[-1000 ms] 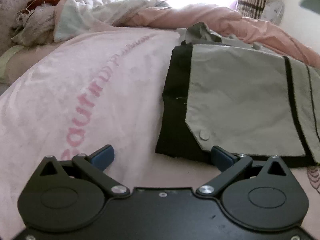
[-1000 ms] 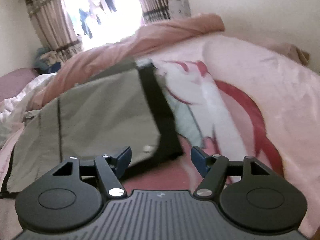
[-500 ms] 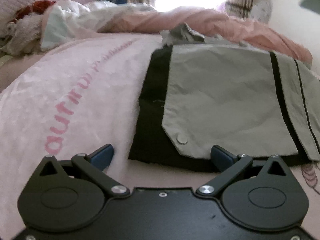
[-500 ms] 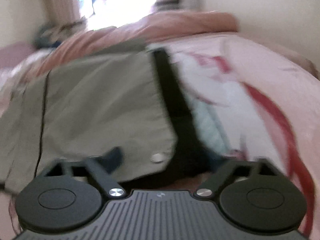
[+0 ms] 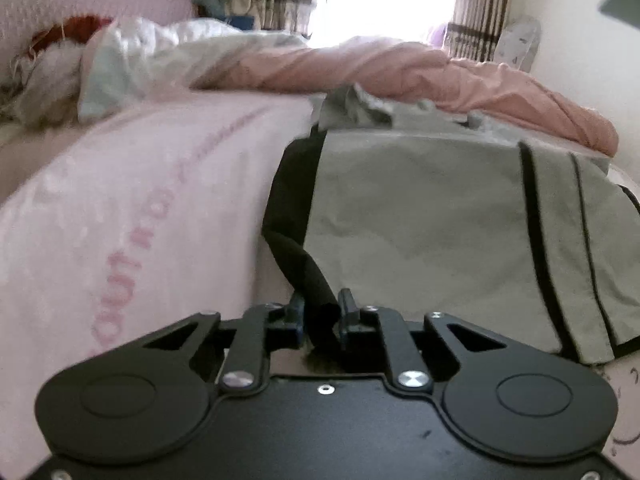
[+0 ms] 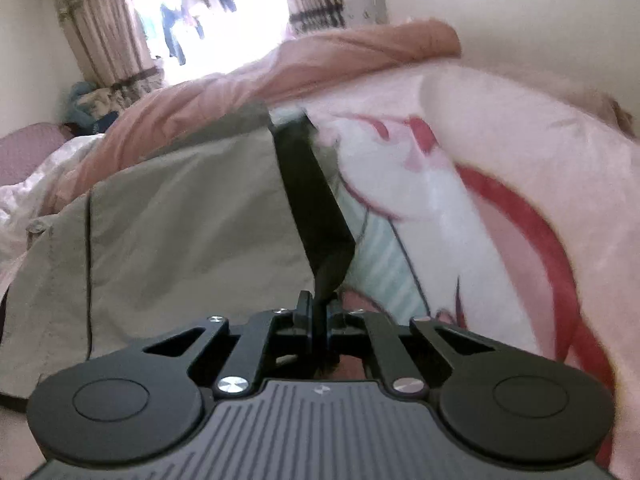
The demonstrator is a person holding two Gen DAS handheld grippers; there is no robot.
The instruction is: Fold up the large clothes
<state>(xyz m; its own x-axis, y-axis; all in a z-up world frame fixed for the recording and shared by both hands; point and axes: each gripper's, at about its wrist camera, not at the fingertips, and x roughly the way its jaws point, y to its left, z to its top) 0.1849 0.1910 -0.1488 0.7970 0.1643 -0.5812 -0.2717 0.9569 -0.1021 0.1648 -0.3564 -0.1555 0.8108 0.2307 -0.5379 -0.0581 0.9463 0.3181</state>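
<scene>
A grey garment with black trim (image 5: 420, 224) lies on a pink bedspread (image 5: 120, 200). My left gripper (image 5: 320, 314) is shut on the black near-left corner of the garment, which bunches up between the fingers. In the right wrist view the same garment (image 6: 180, 220) spreads to the left, with its black edge strip (image 6: 316, 204) running up the middle. My right gripper (image 6: 318, 308) is shut on the near end of that black strip, lifted a little off the bed.
A rumpled pink duvet (image 5: 400, 68) lies across the far side of the bed. White and mixed bedding (image 5: 132, 60) is piled at the far left. A bright window with striped curtains (image 6: 104, 40) is behind. The bedspread's red cartoon print (image 6: 500, 220) lies to the right.
Both grippers have gone from open to shut on the garment's near black edge, left on the left corner, right on the right corner. The corners now rise off the bedspread.
</scene>
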